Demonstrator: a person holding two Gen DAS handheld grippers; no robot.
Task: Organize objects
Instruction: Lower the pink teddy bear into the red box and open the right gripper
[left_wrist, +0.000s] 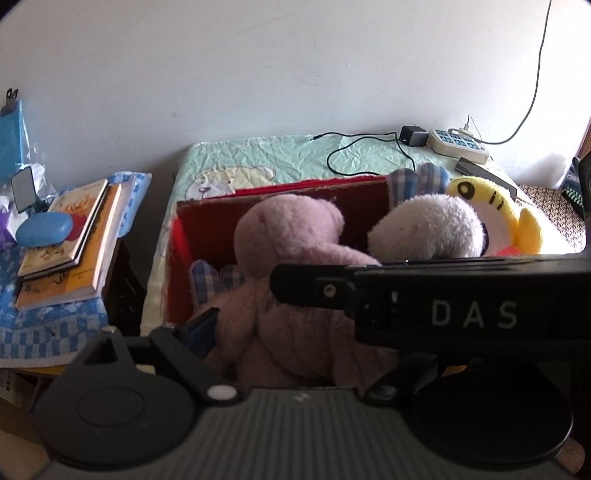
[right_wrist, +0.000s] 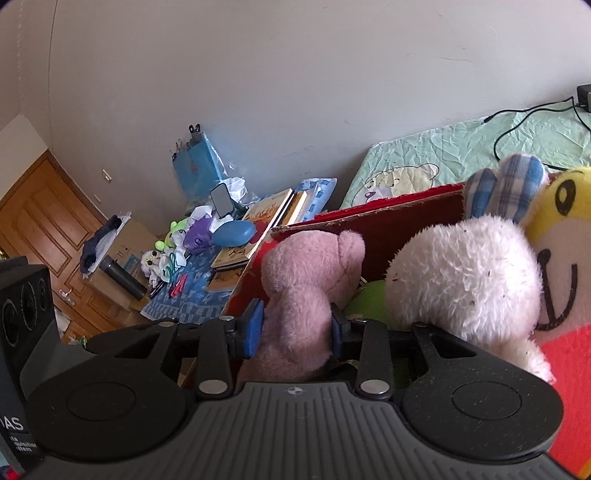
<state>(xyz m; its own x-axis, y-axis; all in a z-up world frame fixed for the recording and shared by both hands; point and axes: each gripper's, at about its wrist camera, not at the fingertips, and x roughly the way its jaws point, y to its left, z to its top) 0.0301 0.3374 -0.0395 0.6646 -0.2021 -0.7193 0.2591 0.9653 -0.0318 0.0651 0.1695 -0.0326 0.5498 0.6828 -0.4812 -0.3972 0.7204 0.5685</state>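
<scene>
A pink plush bear sits upright in a red-lined box on the bed. My right gripper is shut on the bear's body, its blue pads pressing both sides. That gripper's black housing crosses the left wrist view. My left gripper is spread open around the bear from behind; one blue pad shows, the other finger is hidden. A white plush and a yellow plush lean at the box's right.
The box stands on a green quilt with a power strip, charger and black cable near the wall. To the left, a side table holds stacked books, a blue case, small toys and a dark bottle. A wooden door stands far left.
</scene>
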